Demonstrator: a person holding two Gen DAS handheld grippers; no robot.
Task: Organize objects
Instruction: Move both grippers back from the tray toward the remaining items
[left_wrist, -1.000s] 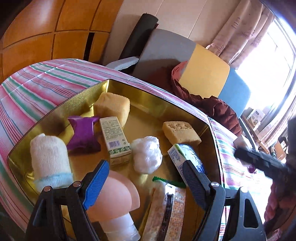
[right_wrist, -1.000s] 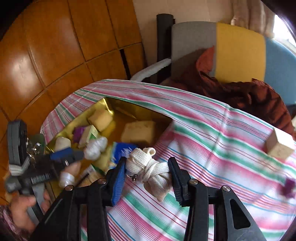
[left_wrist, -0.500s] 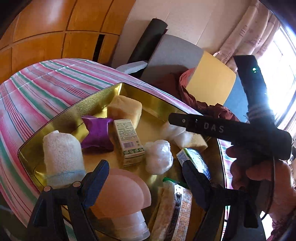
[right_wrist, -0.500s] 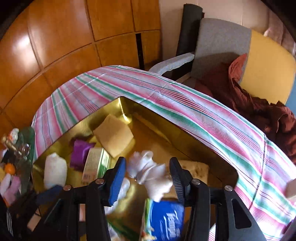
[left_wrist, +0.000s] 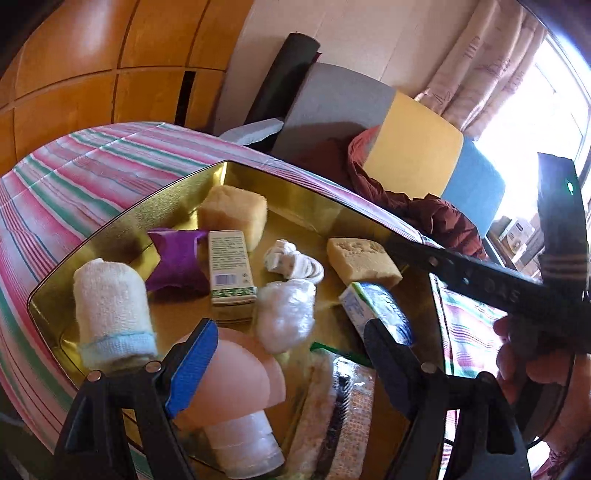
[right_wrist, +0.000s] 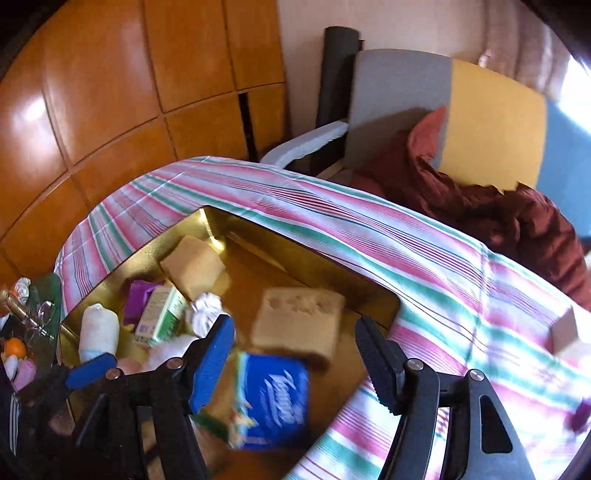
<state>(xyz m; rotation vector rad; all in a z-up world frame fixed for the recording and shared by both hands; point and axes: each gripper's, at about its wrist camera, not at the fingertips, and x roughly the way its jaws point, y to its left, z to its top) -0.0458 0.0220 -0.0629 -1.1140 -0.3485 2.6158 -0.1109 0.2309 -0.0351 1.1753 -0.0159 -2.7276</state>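
Note:
A gold tray (left_wrist: 295, 192) sits on the striped tablecloth and holds several items. A knotted white rope (left_wrist: 293, 260) lies in the tray's middle, between a green-white box (left_wrist: 231, 271) and a tan sponge (left_wrist: 362, 260). It also shows in the right wrist view (right_wrist: 205, 312). My right gripper (right_wrist: 295, 354) is open and empty above the tray's near right part, over a blue tissue pack (right_wrist: 271, 398). My left gripper (left_wrist: 286, 356) is open and empty at the tray's near edge, above a pink mushroom-shaped item (left_wrist: 236, 380).
The tray also holds a rolled white towel (left_wrist: 110, 306), a purple wrapper (left_wrist: 177, 262), a yellow sponge (left_wrist: 234, 214) and a white plastic wad (left_wrist: 284, 317). A tan block (right_wrist: 567, 330) lies on the cloth (right_wrist: 443, 266) to the right. A chair with dark red cloth (right_wrist: 498, 206) stands behind.
My right gripper carried the knotted rope from over the cloth to over the tray, opened and let it go. The rope now lies in the tray. The right gripper is drawing back rightward.

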